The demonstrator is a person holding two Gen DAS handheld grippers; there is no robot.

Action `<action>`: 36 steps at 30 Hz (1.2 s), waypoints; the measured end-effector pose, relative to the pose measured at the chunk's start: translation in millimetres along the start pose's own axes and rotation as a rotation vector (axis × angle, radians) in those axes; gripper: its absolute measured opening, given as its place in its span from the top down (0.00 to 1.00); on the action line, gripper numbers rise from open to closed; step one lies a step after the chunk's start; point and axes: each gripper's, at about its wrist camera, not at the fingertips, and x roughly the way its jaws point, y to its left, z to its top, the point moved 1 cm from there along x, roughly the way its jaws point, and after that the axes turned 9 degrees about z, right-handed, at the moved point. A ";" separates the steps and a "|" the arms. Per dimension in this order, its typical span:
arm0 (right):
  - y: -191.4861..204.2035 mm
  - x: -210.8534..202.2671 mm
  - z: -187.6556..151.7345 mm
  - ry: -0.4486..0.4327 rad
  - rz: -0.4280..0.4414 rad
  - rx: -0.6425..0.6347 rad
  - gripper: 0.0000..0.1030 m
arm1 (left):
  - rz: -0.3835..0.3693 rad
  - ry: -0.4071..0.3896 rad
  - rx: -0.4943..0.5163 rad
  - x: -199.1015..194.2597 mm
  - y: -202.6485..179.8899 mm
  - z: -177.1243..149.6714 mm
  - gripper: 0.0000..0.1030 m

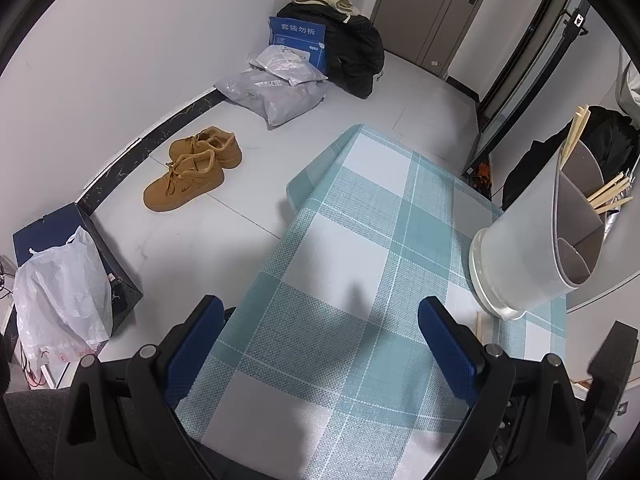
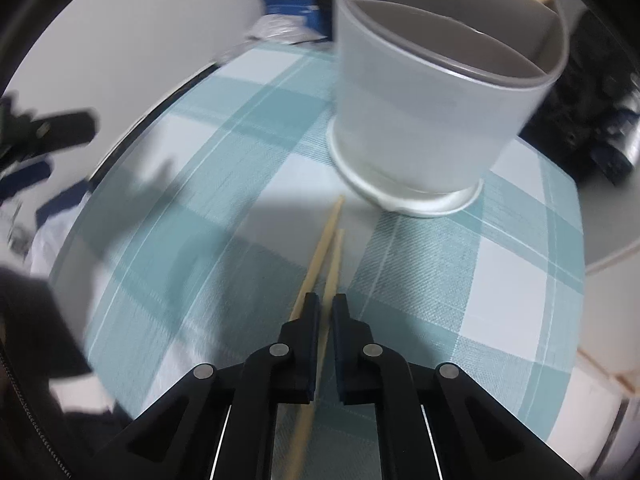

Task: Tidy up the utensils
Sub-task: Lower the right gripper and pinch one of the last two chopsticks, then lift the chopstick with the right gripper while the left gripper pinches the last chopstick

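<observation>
Right gripper (image 2: 326, 308) jaws clamp the chopsticks (image 2: 330, 236) near the holder (image 2: 420, 120); left gripper (image 1: 320, 320) jaws gape.

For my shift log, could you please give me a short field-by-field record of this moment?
surface: table with teal plaid cloth
holder: white divided utensil holder, upright on the cloth, some chopsticks already inside
loose items: two chopsticks lying in front of the holder
right gripper: jaws nearly closed around one chopstick
left gripper: jaws wide apart, holding nothing
floor: tan shoes, parcels
</observation>
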 end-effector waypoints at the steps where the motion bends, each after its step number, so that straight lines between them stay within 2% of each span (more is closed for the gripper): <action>1: -3.9 -1.7 -3.0 0.011 0.014 -0.003 0.95 | -0.003 0.001 0.002 0.1 -0.3 -0.5 0.08; 5: -14.1 -9.9 -17.6 0.048 0.037 -0.033 0.95 | -0.002 0.008 0.006 0.6 -2.1 -0.7 0.08; 9: -13.0 -11.9 -20.1 0.072 0.016 -0.079 0.92 | -0.003 0.008 0.009 0.8 -3.5 -1.2 0.08; 14: -3.4 2.6 0.7 0.052 -0.004 -0.119 0.90 | -0.004 0.000 0.015 2.2 -2.8 -3.1 0.08; 18: -6.2 10.9 15.7 0.020 0.030 -0.100 0.96 | 0.025 -0.011 0.059 3.1 -7.5 -5.5 0.08; 21: -11.8 12.0 19.7 -0.020 0.062 -0.076 0.96 | 0.038 -0.017 0.104 4.0 -16.0 -9.2 0.08; 24: -13.1 5.4 13.9 -0.087 0.104 0.001 0.96 | 0.031 -0.013 0.149 4.8 -26.2 -14.9 0.08; 28: -40.3 -13.7 16.1 -0.181 0.172 0.137 0.96 | 0.041 -0.016 0.209 3.1 -41.8 -21.7 0.08; 32: -69.5 -36.7 13.2 -0.293 0.236 0.300 0.96 | 0.018 0.001 0.254 3.0 -59.3 -29.5 0.08; 36: -96.2 -54.5 0.5 -0.368 0.273 0.416 0.96 | -0.044 0.049 0.304 5.9 -75.4 -35.9 0.08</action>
